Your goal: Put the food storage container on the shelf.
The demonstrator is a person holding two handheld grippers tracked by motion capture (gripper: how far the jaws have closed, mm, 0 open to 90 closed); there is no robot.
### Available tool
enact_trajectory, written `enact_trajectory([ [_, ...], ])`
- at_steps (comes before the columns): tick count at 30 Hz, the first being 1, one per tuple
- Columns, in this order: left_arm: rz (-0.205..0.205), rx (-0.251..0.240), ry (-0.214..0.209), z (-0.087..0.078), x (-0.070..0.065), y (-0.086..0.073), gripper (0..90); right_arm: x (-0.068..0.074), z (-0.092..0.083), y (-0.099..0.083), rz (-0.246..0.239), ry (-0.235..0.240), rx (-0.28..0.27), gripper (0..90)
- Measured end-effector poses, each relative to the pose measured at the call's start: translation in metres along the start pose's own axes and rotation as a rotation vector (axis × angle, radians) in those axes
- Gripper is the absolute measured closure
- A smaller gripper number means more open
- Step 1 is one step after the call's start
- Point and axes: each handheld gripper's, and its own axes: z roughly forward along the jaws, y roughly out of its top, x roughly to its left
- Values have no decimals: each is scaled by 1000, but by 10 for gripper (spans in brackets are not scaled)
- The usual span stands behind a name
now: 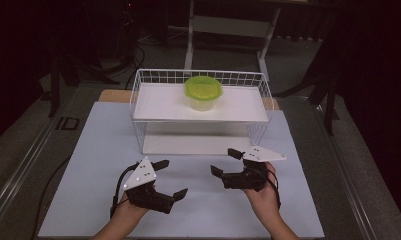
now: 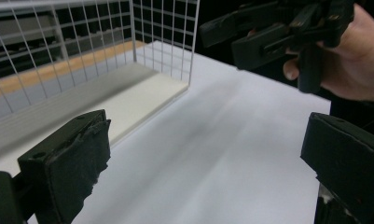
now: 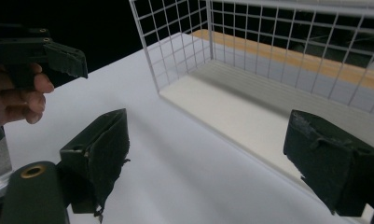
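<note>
Both tools empty, low over the front of the desk (image 1: pixel 88 150). Left tool (image 1: pixel 168 178): jaws wide apart, nothing between them. Right tool (image 1: pixel 223 161): jaws spread as well, also bare.

Thing in play, as I read it: the lidded container (image 1: pixel 203 93), clear tub with a green lid, upright on the top shelf of the white wire rack (image 1: pixel 138 95), about mid-shelf and slightly toward the back. Lower shelf (image 2: pixel 128 95) of the rack looks bare in both gripper views.

Position relative to tools: container is well apart from both, farther back on the desk and higher than they are. It sits roughly between the two tools across the desk, a little nearer the right tool's line.

Step in hand, my judgement: the reach to the container. Notes to self for doing it cleanly:
- lift first, then go forward, so the jaws clear the rack's front edge and the low wire rail around the top shelf
- come at the tub body from the side, below the lid rim, jaws level
- keep the jaws wide until the tub wall is between them; the lid overhangs and could pop or tip the tub if caught
- hold the other tool out of the path.
</note>
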Motion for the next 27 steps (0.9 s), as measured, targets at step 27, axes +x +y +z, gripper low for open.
enact_trajectory([
  [27, -26, 42, 0, -7, 0, -37, 19, -7, -37, -66, 4, -21, 58, 143],
])
